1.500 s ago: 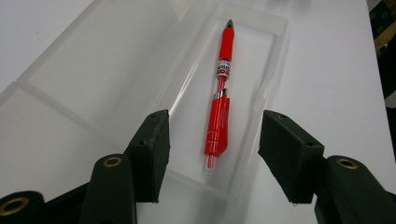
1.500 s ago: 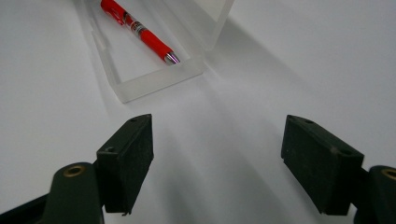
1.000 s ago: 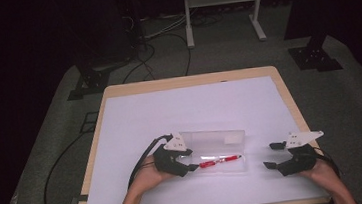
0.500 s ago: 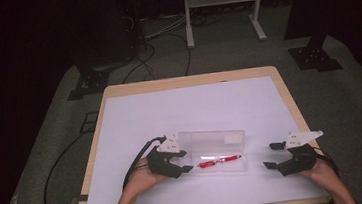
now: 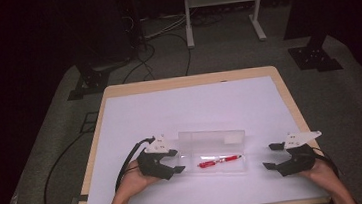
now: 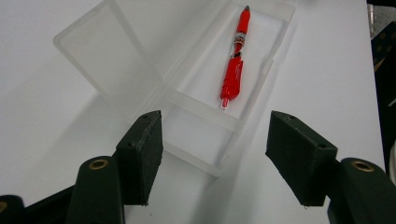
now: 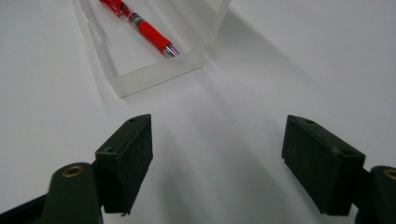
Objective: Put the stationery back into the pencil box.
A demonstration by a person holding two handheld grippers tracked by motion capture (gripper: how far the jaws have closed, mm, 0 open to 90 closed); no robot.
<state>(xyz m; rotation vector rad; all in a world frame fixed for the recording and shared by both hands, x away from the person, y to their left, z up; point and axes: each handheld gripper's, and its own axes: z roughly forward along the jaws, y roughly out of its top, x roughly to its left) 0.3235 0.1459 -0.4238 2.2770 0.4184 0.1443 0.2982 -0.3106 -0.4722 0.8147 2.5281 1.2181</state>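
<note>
Clear plastic case [image 5: 214, 151] lies open at table centre in the high view, red pen [image 5: 219, 160] inside. Left gripper view: left gripper [image 6: 215, 149], jaws just opening, empty, has the case's end at twelve o'clock. Right gripper view: right gripper [image 7: 217, 158] spread, case at eleven. Likely next: closing the lid.

The print on the red pen's [image 6: 233, 60] barrel is too small to read.
</note>
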